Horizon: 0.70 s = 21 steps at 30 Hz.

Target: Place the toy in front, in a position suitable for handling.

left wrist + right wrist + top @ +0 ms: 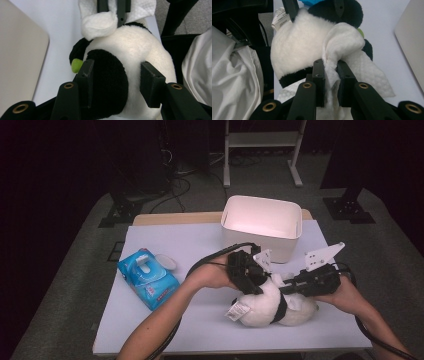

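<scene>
A black and white plush toy (270, 309) lies on the table's front centre, a paper tag (237, 310) at its left end. My left gripper (259, 289) comes down on it from the left. In the left gripper view its pads press into the plush toy's (135, 47) body, one on a black patch, so my left gripper (117, 80) is shut on the toy. My right gripper (283, 287) reaches in from the right. It (330, 75) is shut on a white wipe (342, 42), bunched against the toy's (297, 45) white fur beside a small green part (76, 65).
A white bin (287, 245) stands behind the toy at the table's back centre. A blue pack of wipes (147, 277) with its lid flipped up lies at the left. The person's forearms come in from the bottom edge, cables trailing from both grippers.
</scene>
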Motion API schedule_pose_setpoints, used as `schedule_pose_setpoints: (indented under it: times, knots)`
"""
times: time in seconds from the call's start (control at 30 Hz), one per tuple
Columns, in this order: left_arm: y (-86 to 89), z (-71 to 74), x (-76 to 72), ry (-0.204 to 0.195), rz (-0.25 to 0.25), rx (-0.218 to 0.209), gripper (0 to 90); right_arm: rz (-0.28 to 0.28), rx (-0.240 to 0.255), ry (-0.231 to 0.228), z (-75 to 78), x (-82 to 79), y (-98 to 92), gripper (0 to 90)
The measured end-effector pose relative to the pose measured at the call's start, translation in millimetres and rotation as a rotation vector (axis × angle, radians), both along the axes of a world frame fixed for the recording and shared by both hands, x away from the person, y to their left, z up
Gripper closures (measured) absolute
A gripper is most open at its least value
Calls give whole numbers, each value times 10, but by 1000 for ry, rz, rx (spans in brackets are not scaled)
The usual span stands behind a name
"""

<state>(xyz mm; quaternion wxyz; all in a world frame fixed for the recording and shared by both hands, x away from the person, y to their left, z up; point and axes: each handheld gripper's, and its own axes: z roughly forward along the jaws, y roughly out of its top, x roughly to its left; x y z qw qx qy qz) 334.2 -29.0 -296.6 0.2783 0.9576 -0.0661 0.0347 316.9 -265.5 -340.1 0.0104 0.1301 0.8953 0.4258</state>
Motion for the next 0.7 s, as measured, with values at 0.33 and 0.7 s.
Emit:
schedule_pose_setpoints:
  times: [0.33,0.7]
  knots:
    - [248,-194,-120,78,111,-48,287,30,-46,-58,-85,-182,203,785]
    - [410,-347,-365,39,140,-118,317,91,-125,-129,5,-361,283,785]
